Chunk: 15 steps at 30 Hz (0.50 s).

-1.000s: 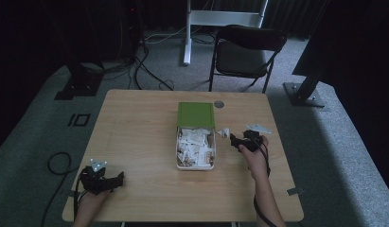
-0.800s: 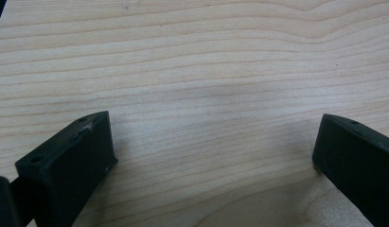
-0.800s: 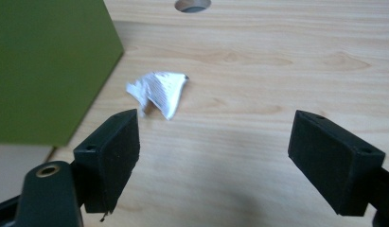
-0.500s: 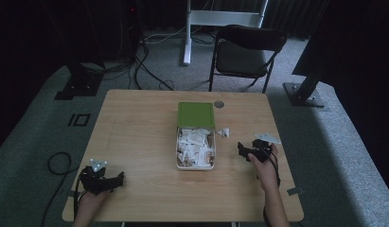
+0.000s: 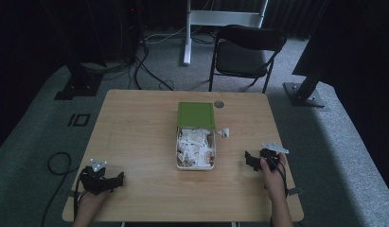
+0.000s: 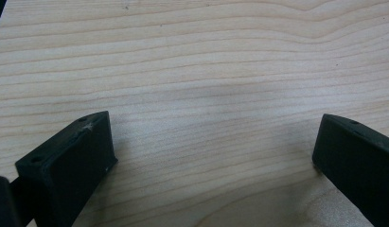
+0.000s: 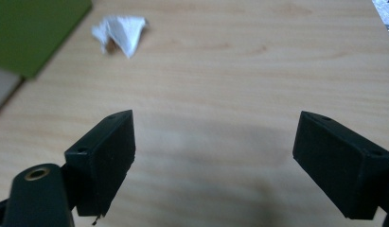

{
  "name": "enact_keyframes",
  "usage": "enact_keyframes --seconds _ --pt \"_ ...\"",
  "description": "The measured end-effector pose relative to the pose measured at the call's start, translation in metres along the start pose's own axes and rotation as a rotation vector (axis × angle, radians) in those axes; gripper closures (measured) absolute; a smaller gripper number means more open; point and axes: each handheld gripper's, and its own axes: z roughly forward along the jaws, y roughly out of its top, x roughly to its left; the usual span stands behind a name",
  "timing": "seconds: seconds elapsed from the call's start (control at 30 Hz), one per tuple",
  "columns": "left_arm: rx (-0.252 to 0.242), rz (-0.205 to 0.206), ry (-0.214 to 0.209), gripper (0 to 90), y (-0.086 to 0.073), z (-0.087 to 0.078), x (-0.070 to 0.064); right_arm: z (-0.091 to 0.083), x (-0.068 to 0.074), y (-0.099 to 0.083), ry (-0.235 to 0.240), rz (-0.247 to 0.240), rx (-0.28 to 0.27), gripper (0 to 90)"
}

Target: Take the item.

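An open box (image 5: 179, 156) with a green lid (image 5: 196, 114) sits mid-table, holding several white paper packets. One crumpled white packet (image 5: 224, 132) (image 7: 119, 32) lies on the wood just right of the box. My right gripper (image 5: 251, 160) (image 7: 213, 158) rests low over the table's right side, open, with bare wood between its jaws and the packet well ahead of it. My left gripper (image 5: 116, 178) (image 6: 213, 156) lies near the front left corner, open over bare wood, held by a hand.
The wooden table (image 5: 135, 132) has a small round grey disc (image 5: 219, 104) behind the box. Beyond the far edge stand a black folding chair (image 5: 246, 52) and stand legs; cables lie on the grey carpet.
My right gripper has pulled back from beside the box toward the front right of the table, leaving the white packet lying next to the box. The left gripper has not moved.
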Motion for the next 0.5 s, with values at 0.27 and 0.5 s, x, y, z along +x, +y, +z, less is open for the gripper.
enact_keyframes --seconds 0.27,0.5 --pt "0.002 0.002 0.0 0.7 0.0 0.0 0.0 -0.011 -0.009 -0.016 -0.025 0.014 0.015 13.7" --pt "0.001 0.002 0.0 0.7 0.0 0.0 0.0 -0.019 -0.015 -0.031 -0.081 0.005 0.053 13.7"
